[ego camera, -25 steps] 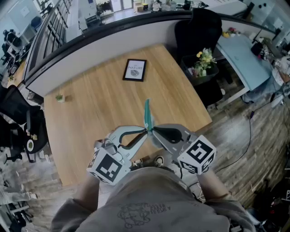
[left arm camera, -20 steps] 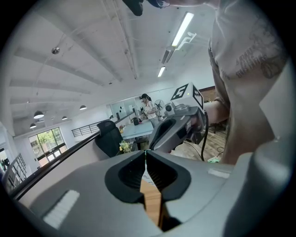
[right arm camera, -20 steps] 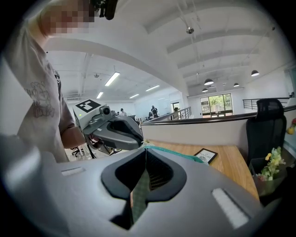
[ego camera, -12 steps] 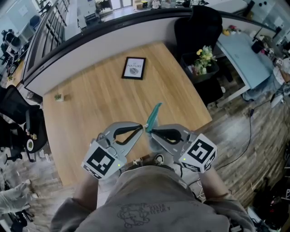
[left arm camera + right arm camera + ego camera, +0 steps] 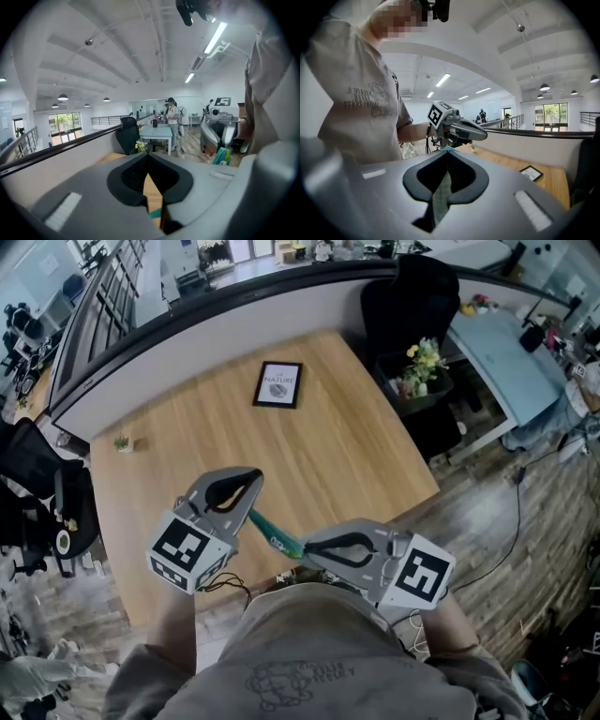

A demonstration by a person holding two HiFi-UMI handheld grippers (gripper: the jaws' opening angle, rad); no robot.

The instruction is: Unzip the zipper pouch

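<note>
Jaws clamp a flat teal fabric zipper pouch (image 5: 275, 538) at both ends: left gripper (image 5: 251, 510) on one, right gripper (image 5: 306, 550) on the other, pouch stretched between them over the light wooden table (image 5: 328, 427).

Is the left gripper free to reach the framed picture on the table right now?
Probably not: the left gripper is shut on the pouch, which the right gripper also grips, tying both up.

grey t-shirt (image 5: 309, 662) (faint print (image 5: 286, 681)); short sleeves (image 5: 402, 117)
</note>
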